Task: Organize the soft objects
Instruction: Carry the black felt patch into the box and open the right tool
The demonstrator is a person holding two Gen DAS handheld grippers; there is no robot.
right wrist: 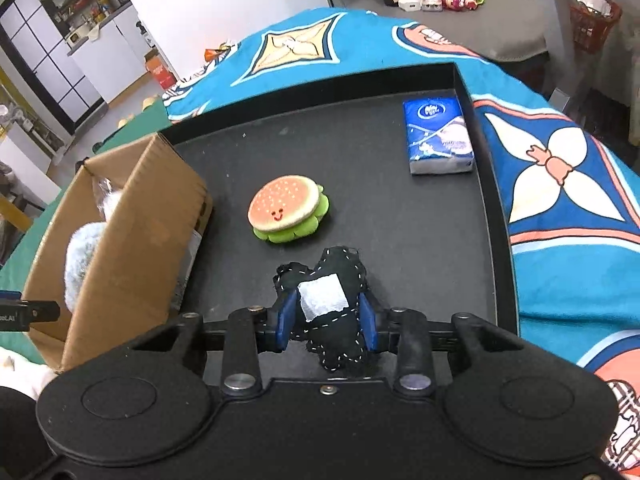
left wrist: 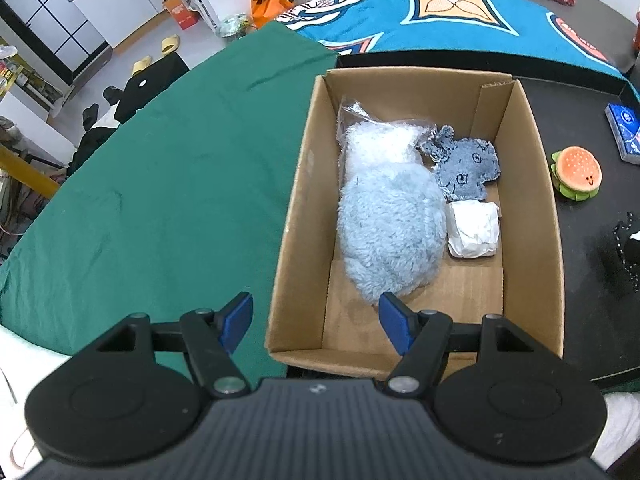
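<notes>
A cardboard box (left wrist: pixel 298 216) (right wrist: pixel 136 240) holds a fluffy pale-blue plush (left wrist: pixel 390 232), a bagged white plush (left wrist: pixel 380 142), a grey denim toy (left wrist: pixel 466 168) and a white wrapped bundle (left wrist: pixel 474 230). My left gripper (left wrist: pixel 316 320) hangs open over the box's near end, nothing between its fingers. On the black tray (right wrist: pixel 400 216) my right gripper (right wrist: pixel 326 320) is shut on a black stitched plush with a white patch (right wrist: pixel 328 300). A burger plush (right wrist: pixel 286 210) (left wrist: pixel 576 172) lies just beyond it.
A blue tissue pack (right wrist: pixel 438 136) (left wrist: pixel 624 130) lies at the tray's far right corner. A green cloth (left wrist: pixel 160 184) covers the surface left of the box. A blue patterned blanket (right wrist: pixel 560 208) surrounds the tray. Small toys (right wrist: pixel 452 0) stand on a far table.
</notes>
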